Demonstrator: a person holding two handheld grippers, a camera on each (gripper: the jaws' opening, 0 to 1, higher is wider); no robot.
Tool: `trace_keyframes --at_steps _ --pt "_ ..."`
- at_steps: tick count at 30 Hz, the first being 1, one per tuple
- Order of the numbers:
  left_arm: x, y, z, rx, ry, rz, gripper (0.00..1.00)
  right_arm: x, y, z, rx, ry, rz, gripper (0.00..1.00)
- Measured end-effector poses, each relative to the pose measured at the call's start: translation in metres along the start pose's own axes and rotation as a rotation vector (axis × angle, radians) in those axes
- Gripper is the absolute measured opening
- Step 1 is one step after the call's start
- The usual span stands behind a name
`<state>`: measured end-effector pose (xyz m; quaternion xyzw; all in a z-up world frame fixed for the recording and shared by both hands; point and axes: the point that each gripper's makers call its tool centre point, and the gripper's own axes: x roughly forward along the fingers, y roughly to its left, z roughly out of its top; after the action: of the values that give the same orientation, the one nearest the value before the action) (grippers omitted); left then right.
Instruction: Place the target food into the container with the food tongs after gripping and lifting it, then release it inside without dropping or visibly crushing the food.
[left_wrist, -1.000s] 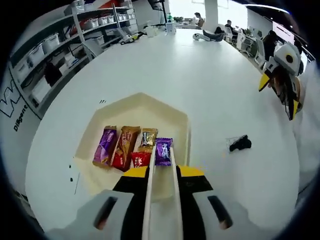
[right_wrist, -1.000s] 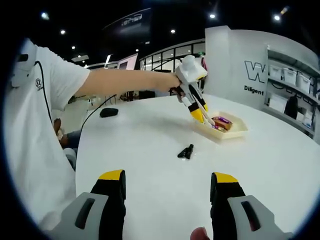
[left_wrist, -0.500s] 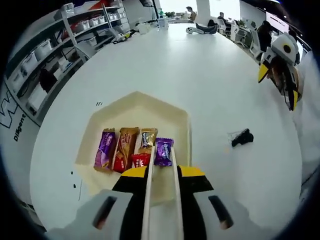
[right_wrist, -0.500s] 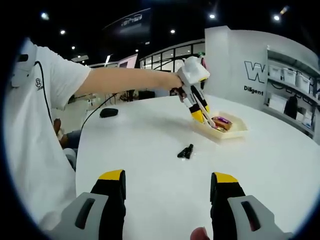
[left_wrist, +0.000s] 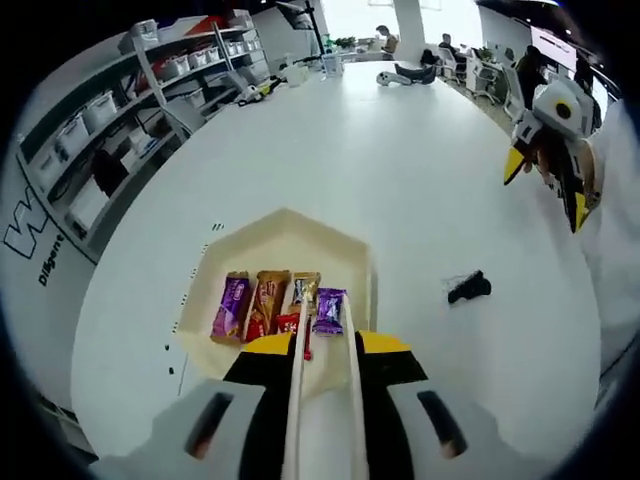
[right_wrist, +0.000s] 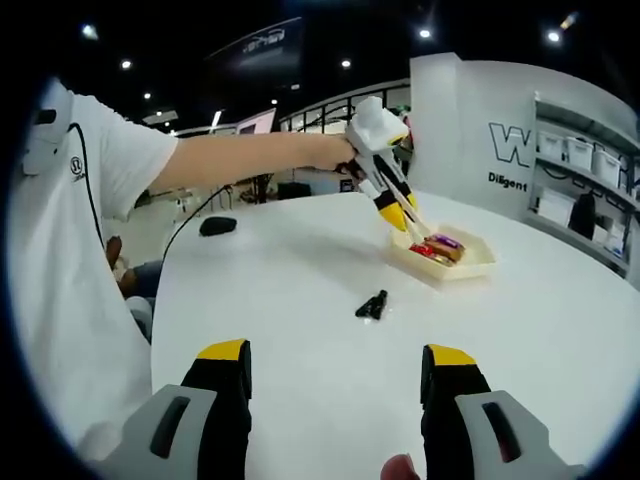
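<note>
A cream tray on the white table holds several wrapped candies in a row. My left gripper is shut on white food tongs, whose two arms reach to the tray's near side. A purple candy lies between the tong tips; whether it is pinched or off the tray floor I cannot tell. From the right gripper view, the left gripper angles down over the tray. My right gripper is open with nothing in it, hovering over bare table, and appears at far right.
A small black object lies on the table to the right of the tray. A black mouse-like item sits farther back. Shelving with bins runs along the table's left side. The person's arm stretches across.
The left gripper has risen and tilted; the tray looks smaller and farther in its view. The purple candy stays between the tong tips. The right gripper has not moved.
</note>
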<state>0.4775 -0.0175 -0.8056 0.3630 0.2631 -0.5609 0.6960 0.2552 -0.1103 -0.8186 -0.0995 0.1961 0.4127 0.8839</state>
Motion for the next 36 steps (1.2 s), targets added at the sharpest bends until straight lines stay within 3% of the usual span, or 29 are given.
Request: trace_keyframes --at_steps 18,36 --pt "-0.023 -0.039 0.002 0.036 -0.062 0.002 0.21 0.004 0.004 0.007 -0.016 -0.006 0.008 0.66" --pt "-0.017 -0.078 -0.007 0.086 -0.085 -0.062 0.2 0.012 0.008 0.009 -0.019 -0.001 0.019 0.65"
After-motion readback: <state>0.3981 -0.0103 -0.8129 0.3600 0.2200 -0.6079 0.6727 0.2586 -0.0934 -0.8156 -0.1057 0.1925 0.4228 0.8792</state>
